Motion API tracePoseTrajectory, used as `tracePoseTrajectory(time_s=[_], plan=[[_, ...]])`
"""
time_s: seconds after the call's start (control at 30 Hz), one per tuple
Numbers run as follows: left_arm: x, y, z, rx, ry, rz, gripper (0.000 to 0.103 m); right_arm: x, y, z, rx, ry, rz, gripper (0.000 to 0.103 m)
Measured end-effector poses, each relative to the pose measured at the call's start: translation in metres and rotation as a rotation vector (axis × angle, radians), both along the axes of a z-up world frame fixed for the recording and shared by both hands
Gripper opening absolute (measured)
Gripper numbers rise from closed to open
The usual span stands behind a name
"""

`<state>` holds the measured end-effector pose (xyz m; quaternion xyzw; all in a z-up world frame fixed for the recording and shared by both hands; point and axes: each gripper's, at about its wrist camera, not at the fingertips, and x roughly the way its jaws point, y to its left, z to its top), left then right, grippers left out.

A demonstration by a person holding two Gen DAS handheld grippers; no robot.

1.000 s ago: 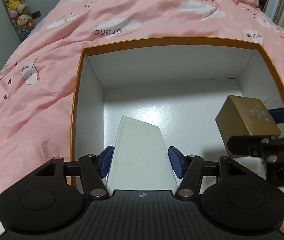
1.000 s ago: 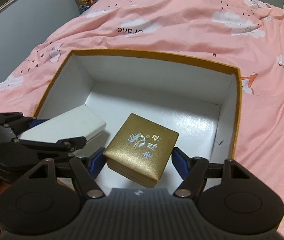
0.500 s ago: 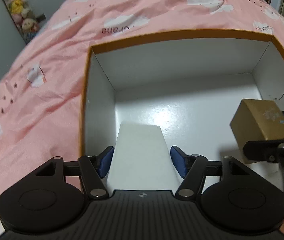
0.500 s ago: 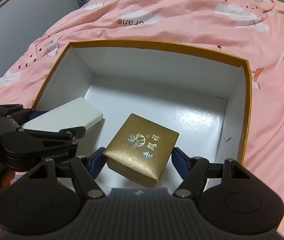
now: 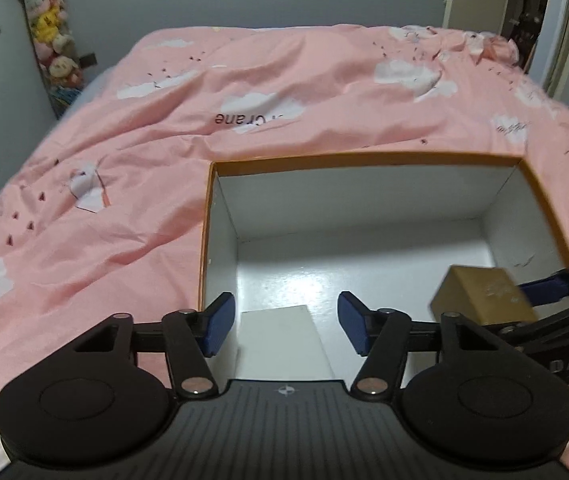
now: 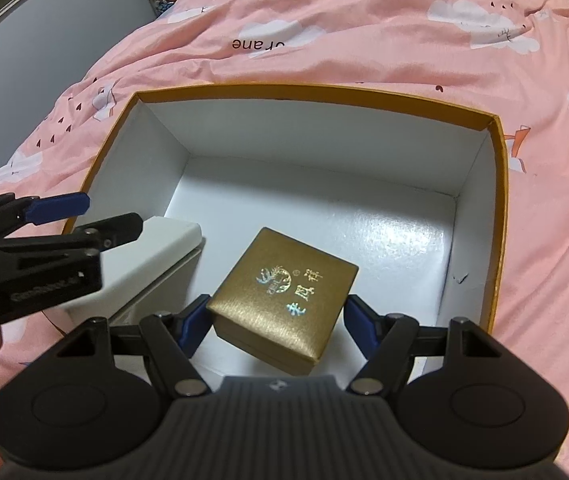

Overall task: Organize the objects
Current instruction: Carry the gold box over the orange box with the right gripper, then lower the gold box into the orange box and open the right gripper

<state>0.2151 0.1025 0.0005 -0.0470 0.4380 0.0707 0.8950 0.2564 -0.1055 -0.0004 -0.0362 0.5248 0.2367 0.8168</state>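
A large open box with an orange rim (image 5: 364,157) (image 6: 324,90) and white inside sits on the pink bed. A white box (image 5: 284,340) (image 6: 156,256) lies inside at its near left wall. My left gripper (image 5: 284,324) is open above the white box, fingers apart from it; it also shows in the right wrist view (image 6: 80,216). My right gripper (image 6: 276,320) is shut on a gold box (image 6: 284,296) (image 5: 480,296) with shiny lettering and holds it just above the big box's floor.
The pink duvet (image 5: 124,160) with white clouds surrounds the box. Plush toys (image 5: 52,40) hang on the grey wall at far left. A doorway (image 5: 524,12) is at the far right.
My left gripper has opened, let go of the white box and pulled back and up. The white box now rests in the big box. My right gripper still holds the gold box.
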Motion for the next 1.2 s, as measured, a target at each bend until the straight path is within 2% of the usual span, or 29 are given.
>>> tracePoseTrajectory(time_s=[0.1,0.27,0.37,0.53,0.67,0.83,1.0,1.2], plan=[[0.002,0.011,0.007,-0.042,-0.011,0.002,0.069,0.003,0.003,0.001,0.016,0.009,-0.001,0.073],[0.003,0.029,0.020,-0.012,-0.057,0.044,0.070,0.014,0.011,0.004,0.065,0.047,-0.011,0.073],[0.004,0.046,0.026,-0.041,-0.072,0.068,0.070,0.025,0.018,0.007,0.099,0.059,-0.030,0.073],[0.012,0.062,0.023,-0.067,-0.055,0.092,0.069,0.044,0.033,0.008,0.158,0.078,-0.056,0.073],[0.018,0.072,0.010,-0.121,-0.020,0.095,0.070,0.059,0.051,0.002,0.197,0.114,-0.049,0.073],[0.025,0.078,-0.007,-0.096,0.027,0.103,0.068,0.080,0.078,-0.018,0.177,0.153,-0.031,0.073],[0.030,0.077,-0.015,-0.055,0.068,0.054,0.068,0.103,0.094,-0.041,0.186,0.238,-0.031,0.071],[0.039,0.071,-0.029,-0.034,0.105,0.015,0.068,0.121,0.110,-0.047,0.231,0.267,-0.023,0.068]])
